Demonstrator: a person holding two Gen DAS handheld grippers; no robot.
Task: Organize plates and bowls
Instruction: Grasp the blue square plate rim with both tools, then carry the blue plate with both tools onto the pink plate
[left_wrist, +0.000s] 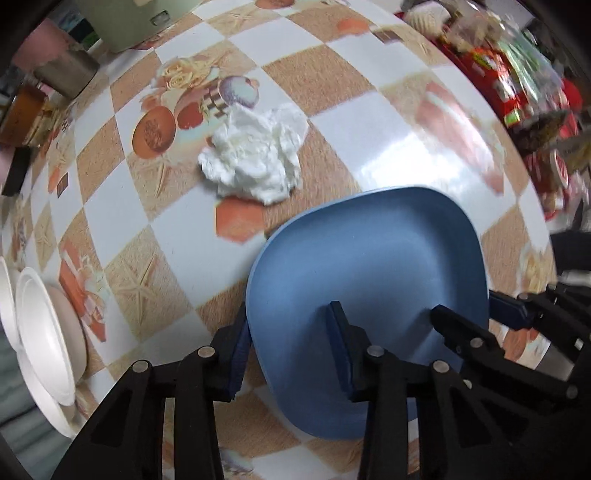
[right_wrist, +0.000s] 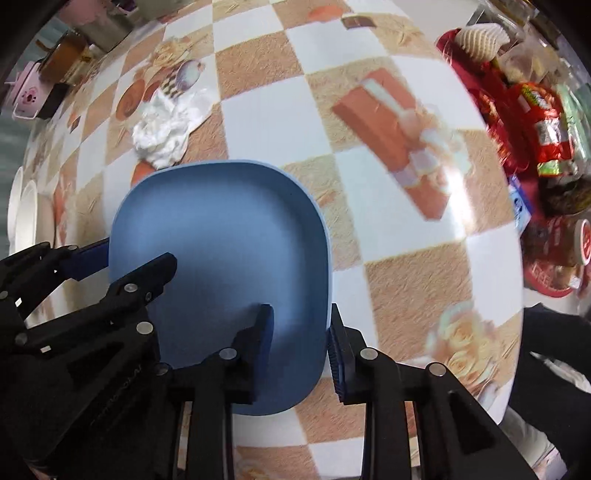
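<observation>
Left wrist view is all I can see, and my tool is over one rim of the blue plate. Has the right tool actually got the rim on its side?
Observer: Yes. The right tool straddles the rim of the blue plate, with one finger inside the dish and the other pad against the outer edge.
Operator: Okay. The far left corner of the table is a blur for me, what's sitting there?
Observer: A small pink container stands at the table's edge, right beside a dark box.
</observation>
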